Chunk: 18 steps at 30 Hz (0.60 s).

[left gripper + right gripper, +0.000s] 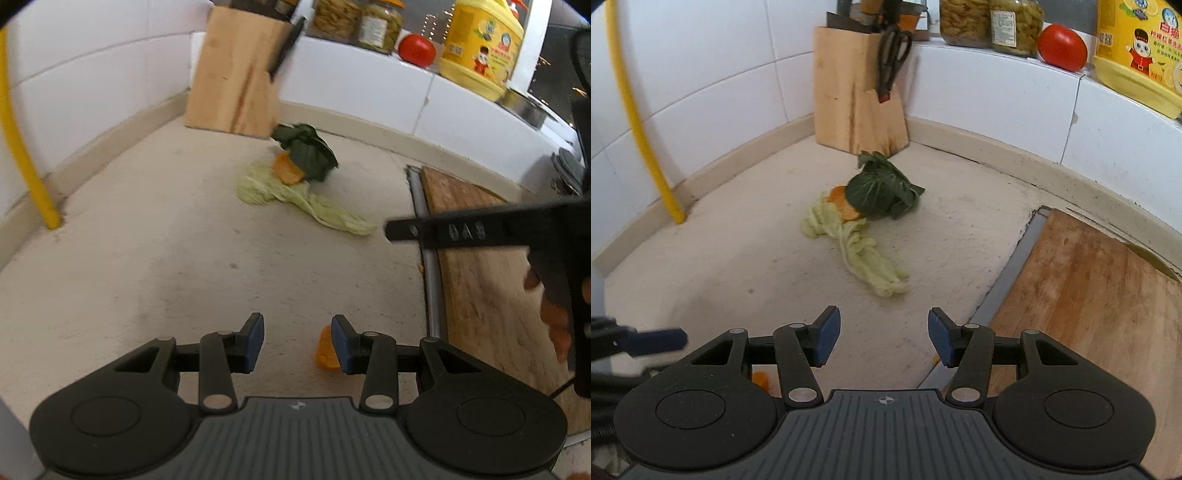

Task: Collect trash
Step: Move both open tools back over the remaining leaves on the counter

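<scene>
Knife block point(855, 99) in tiled corner; tomato point(1062, 47), jars point(990, 24) on ledge; cutting board point(1086, 295) right

1. Left wrist view, right edge: the right gripper point(402, 230) is motion-blurred; its body and the hand point(554, 314) run out of frame.
2. Lower centre: orange peel piece point(327, 349) partly hidden behind a blue pad.
3. Right wrist view, lower left: orange scrap point(761, 378) mostly covered by the linkage.
4. Upper right: yellow detergent jug point(1137, 55) cropped.
</scene>
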Available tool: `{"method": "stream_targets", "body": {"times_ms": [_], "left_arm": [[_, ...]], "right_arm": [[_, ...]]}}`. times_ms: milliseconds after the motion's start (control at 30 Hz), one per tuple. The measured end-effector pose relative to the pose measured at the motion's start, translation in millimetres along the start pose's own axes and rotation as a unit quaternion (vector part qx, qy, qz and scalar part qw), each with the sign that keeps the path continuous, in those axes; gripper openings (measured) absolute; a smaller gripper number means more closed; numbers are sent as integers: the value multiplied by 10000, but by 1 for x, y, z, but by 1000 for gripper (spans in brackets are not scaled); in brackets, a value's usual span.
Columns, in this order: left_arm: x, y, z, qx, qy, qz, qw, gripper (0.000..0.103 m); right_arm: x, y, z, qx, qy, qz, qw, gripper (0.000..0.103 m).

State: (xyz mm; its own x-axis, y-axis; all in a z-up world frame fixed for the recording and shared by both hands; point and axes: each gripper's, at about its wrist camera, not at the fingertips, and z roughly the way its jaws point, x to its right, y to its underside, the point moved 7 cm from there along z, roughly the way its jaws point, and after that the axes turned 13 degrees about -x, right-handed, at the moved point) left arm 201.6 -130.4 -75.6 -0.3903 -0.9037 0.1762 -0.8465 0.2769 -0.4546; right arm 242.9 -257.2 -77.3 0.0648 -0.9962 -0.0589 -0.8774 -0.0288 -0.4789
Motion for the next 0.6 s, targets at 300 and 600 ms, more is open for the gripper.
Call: {"method": "stream_targets", "body": {"times_ms": [300, 600], "left_arm": [[-15, -45, 7, 144, -50, -161, 9998, 34], [-16, -61, 19, 54, 47, -185, 9998, 34]], "right_arm": [[7, -36, 22, 66, -99, -183, 9998, 64], [9, -102, 52, 472, -55, -435, 9979, 80]]}}
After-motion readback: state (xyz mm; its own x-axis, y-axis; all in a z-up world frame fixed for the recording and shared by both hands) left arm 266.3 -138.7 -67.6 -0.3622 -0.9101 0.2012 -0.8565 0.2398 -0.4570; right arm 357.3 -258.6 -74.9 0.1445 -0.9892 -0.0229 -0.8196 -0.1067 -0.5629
